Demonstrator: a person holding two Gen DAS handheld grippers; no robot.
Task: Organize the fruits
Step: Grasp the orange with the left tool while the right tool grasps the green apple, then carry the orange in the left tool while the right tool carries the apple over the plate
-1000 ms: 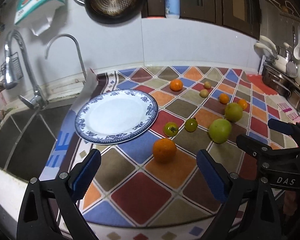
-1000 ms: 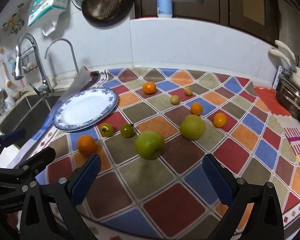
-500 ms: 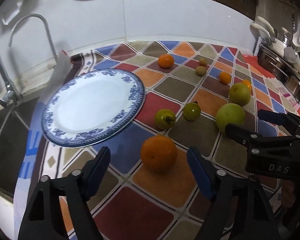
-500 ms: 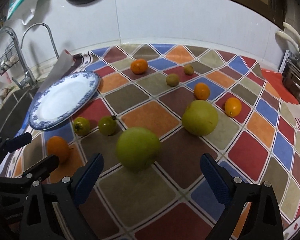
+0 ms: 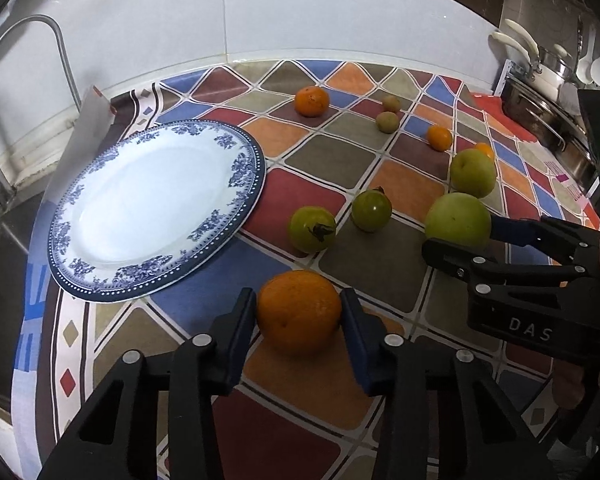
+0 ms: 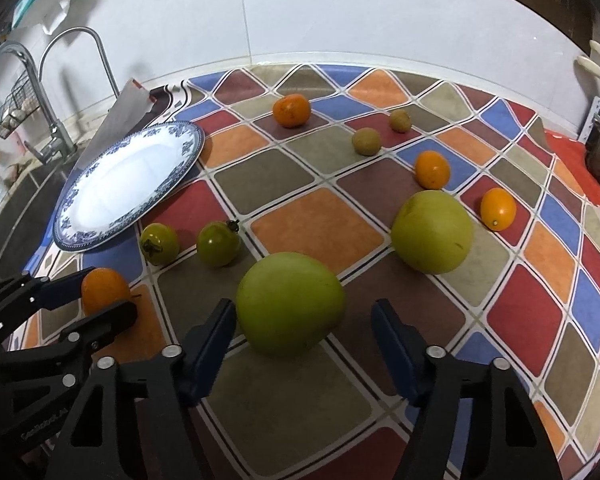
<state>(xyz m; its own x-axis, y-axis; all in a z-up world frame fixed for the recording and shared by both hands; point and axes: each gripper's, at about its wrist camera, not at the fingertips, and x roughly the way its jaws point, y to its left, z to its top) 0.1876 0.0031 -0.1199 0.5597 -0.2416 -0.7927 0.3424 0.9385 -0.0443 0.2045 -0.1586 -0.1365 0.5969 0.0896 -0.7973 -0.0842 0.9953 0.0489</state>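
Observation:
My left gripper (image 5: 298,310) has both pads against an orange (image 5: 299,311) resting on the checkered mat; the same orange and gripper show in the right wrist view (image 6: 105,291). My right gripper (image 6: 302,322) is open around a large green apple (image 6: 290,303), its left pad close to it and its right pad apart; this apple also shows in the left wrist view (image 5: 457,220). A blue-rimmed white plate (image 5: 236,148) lies empty at the left. A second green apple (image 6: 432,232), two green tomatoes (image 6: 219,243) and several small oranges and brown fruits lie scattered.
A sink with taps (image 6: 56,136) lies left of the plate. A white tiled wall (image 5: 320,8) backs the counter. A rack with pots and utensils (image 5: 548,92) stands at the far right. The counter's front edge is just below the grippers.
Both grippers moved forward and down. The left one narrowed from wide open onto the orange. The right one came around the large green apple and stayed open.

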